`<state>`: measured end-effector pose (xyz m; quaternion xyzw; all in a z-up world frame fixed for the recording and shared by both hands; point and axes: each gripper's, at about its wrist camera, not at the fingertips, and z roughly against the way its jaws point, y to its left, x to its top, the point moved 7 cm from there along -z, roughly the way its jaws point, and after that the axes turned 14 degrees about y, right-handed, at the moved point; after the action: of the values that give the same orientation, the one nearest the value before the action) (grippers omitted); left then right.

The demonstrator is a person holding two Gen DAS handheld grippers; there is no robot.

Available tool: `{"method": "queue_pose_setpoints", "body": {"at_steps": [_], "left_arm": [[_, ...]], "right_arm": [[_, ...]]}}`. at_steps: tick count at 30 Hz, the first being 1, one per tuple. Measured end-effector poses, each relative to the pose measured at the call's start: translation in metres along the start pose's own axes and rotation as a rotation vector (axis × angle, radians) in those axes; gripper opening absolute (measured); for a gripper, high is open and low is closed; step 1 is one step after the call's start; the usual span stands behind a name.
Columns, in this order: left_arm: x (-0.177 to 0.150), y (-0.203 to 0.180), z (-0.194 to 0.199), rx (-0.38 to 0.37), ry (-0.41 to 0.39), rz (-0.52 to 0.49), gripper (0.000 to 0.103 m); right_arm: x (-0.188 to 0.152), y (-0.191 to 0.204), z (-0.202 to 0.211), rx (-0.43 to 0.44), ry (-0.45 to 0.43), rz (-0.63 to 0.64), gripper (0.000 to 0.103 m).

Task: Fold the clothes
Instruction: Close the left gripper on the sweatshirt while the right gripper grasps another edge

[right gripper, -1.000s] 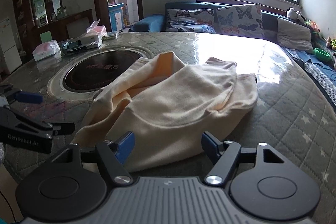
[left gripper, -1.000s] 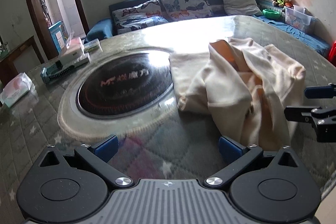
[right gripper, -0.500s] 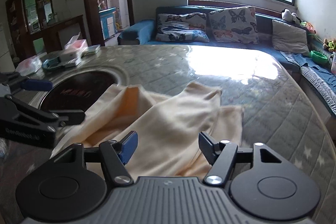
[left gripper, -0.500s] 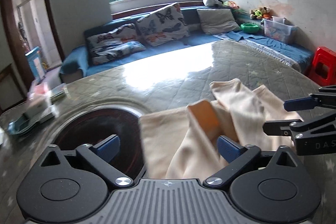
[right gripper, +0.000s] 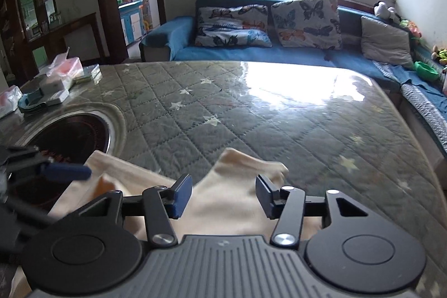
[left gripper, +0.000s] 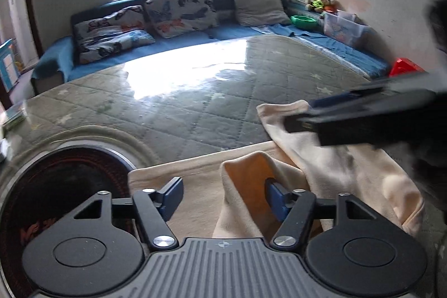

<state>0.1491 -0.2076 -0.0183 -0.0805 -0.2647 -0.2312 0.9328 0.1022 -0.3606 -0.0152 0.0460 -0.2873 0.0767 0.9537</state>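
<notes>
A cream garment (left gripper: 343, 175) lies crumpled on the quilted table cover, with an orange-tinted inner fold (left gripper: 248, 180). My left gripper (left gripper: 223, 196) is open low over its near left part, the fold between its fingers. My right gripper (right gripper: 223, 197) is open just above the cloth (right gripper: 232, 200), near a raised corner (right gripper: 245, 161). In the left wrist view the right gripper (left gripper: 360, 116) crosses over the garment's far edge, blurred. In the right wrist view the left gripper (right gripper: 53, 172) shows at the left.
A round black hotplate (right gripper: 72, 136) is set into the table at the left. Tissue packs and boxes (right gripper: 56, 80) sit at the table's far left. A blue sofa with butterfly cushions (right gripper: 268, 21) stands behind the table. A red stool (left gripper: 405, 67) is at the right.
Both grippers have moved forward and down over the garment. The cloth now lies right under and between the fingers. The right gripper has come closer to the left one.
</notes>
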Motion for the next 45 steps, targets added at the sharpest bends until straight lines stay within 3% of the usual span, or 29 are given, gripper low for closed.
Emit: {"method": "queue_pose_setpoints", "body": {"at_steps": [4,10,12,15,17,28,37,45], "left_arm": [[0.000,-0.003,-0.006,-0.023,0.011,-0.022,0.054],[0.000,-0.008,-0.010,-0.051,0.002,-0.040,0.029],[0.000,-0.008,-0.007,-0.045,-0.008,-0.036,0.016],[0.000,-0.007,-0.004,-0.032,-0.021,-0.027,0.009],[0.000,-0.003,0.002,-0.023,-0.037,-0.006,0.007],[-0.025,0.054,0.081,0.096,-0.183,0.180,0.006],[-0.088,0.113,0.155,0.183,-0.267,0.352,0.006],[-0.150,0.134,0.172,0.177,-0.238,0.483,0.006]], "right_arm": [[0.012,0.003,-0.029,0.002,0.037,0.007,0.042],[0.019,0.007,-0.047,-0.035,0.055,0.024,0.037],[0.019,0.009,-0.049,-0.054,0.054,0.033,0.028],[0.017,0.012,-0.050,-0.107,0.051,0.072,0.014],[0.016,0.012,-0.048,-0.124,0.047,0.078,0.005],[0.000,-0.012,0.021,-0.152,-0.079,0.035,0.004],[-0.041,-0.053,0.105,-0.206,-0.196,-0.041,0.004],[-0.100,-0.097,0.161,-0.298,-0.232,-0.113,0.004]]}}
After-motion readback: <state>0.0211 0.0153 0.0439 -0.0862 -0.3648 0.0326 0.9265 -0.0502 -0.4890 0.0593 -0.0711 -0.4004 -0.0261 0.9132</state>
